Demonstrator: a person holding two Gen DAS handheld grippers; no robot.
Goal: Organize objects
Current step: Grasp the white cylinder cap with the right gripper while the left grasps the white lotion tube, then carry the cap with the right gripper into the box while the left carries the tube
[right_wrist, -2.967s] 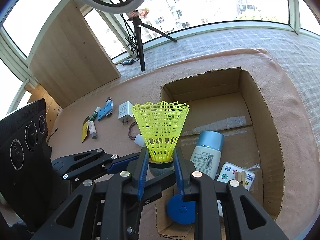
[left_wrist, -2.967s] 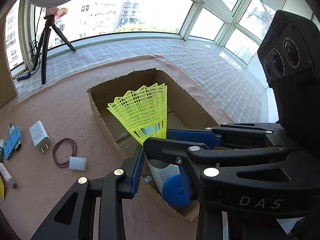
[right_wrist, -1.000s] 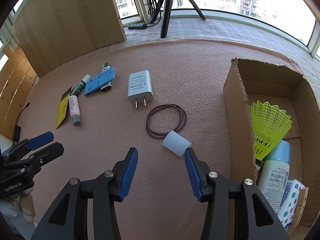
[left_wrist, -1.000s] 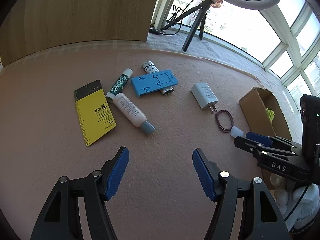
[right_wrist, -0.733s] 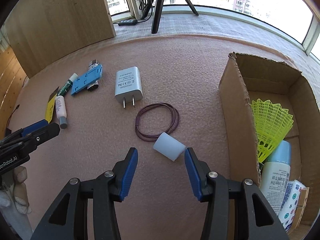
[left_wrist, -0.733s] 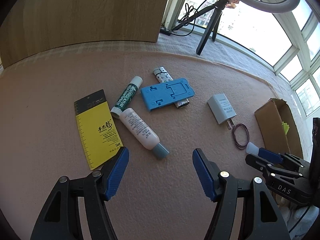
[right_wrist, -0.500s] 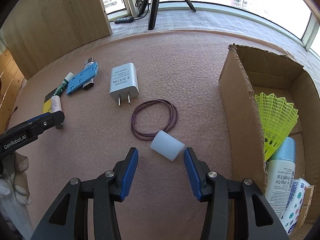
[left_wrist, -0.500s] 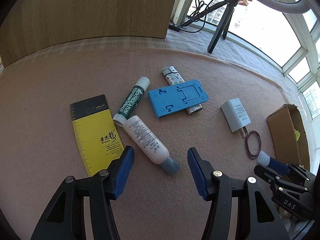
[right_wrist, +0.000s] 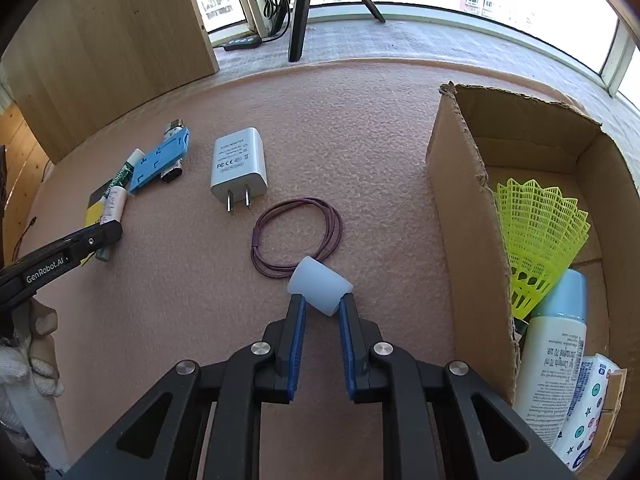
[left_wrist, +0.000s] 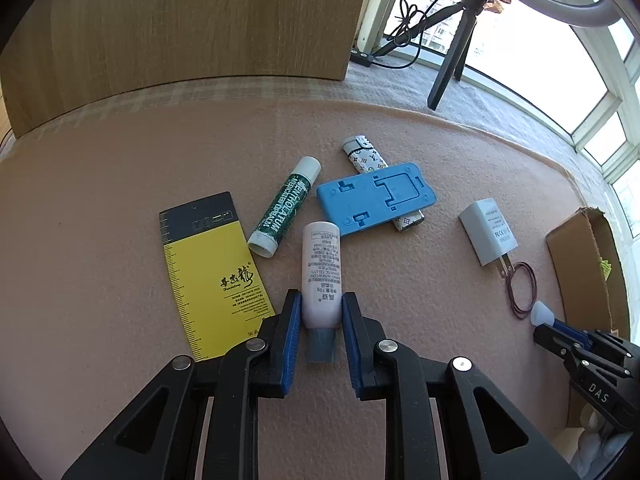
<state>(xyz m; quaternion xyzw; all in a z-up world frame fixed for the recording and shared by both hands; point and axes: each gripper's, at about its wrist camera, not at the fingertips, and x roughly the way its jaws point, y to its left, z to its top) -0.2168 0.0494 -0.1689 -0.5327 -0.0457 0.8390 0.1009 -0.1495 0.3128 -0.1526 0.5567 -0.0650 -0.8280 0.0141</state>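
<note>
My left gripper [left_wrist: 318,308] is shut on a white tube with a grey cap [left_wrist: 321,276] that lies on the pink mat. My right gripper [right_wrist: 322,310] is shut on a small translucent white cap [right_wrist: 320,285] lying at the edge of a purple cord loop [right_wrist: 298,236]. The cardboard box [right_wrist: 464,208] stands on the right and holds a yellow shuttlecock [right_wrist: 540,236], a white bottle with a blue cap [right_wrist: 554,344] and a patterned packet [right_wrist: 586,404].
On the mat lie a yellow and black ruler card [left_wrist: 212,268], a green lip balm stick [left_wrist: 286,206], a blue phone stand [left_wrist: 376,198] over a patterned lighter [left_wrist: 360,152], and a white charger [right_wrist: 238,164]. A wooden panel [left_wrist: 180,32] and a tripod [left_wrist: 452,60] stand behind.
Both grippers have closed from open: the left moved forward onto the white tube, the right moved onto the white cap. Three seconds ago the right gripper held the shuttlecock over the box.
</note>
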